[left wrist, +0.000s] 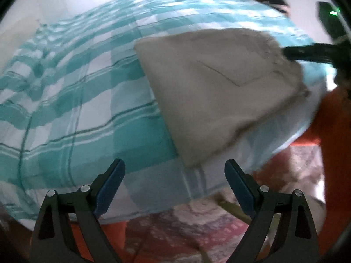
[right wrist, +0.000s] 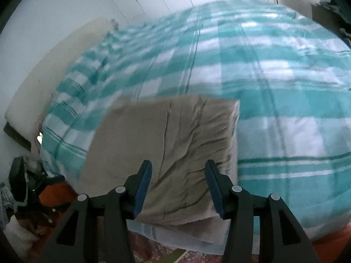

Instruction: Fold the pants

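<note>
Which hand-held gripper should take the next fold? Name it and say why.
Right, probably. The right hand-held gripper is open directly over the near edge of the folded pants. The left hand-held gripper, also open, sits off their corner above the checked bedspread.

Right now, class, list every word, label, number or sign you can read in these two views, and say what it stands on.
None can be read.
The pants show no label or print.
The checked blanket carries only its pattern.
Both grippers are unmarked.
</note>
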A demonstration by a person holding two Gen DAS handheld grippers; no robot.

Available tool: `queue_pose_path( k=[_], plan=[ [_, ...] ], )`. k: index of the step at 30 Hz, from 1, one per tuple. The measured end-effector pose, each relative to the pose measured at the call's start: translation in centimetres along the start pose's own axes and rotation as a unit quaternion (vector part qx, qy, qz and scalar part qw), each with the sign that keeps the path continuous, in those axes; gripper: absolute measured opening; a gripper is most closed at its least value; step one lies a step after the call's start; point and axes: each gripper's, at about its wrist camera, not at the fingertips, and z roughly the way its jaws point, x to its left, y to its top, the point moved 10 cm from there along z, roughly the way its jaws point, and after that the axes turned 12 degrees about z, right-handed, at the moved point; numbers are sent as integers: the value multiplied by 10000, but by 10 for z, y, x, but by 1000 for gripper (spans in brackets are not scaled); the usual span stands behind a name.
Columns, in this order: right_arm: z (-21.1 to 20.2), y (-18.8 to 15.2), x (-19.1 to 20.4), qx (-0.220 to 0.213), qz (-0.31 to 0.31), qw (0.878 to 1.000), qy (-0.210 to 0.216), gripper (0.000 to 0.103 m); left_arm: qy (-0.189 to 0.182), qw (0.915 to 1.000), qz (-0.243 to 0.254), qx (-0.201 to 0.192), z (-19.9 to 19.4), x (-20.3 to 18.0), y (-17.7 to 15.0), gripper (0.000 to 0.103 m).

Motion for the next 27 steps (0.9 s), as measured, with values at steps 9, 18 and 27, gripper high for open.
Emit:
queue_pose_path(
  k=[9, 18, 27],
  plan=[
    [5, -13, -8, 12, -156, 9999, -64, 50, 123, 9937, -708, 856, 15, 29, -41, 87],
    [-25, 10, -31, -138, 563, 9981, 198, 62, -1405, 9773, -1537, -397, -19, 47, 23, 98],
    [26, -8, -56, 1163, 1523, 9765, 983, 69, -2502, 9517, -1771, 168, 72, 19, 57, 97]
  ],
)
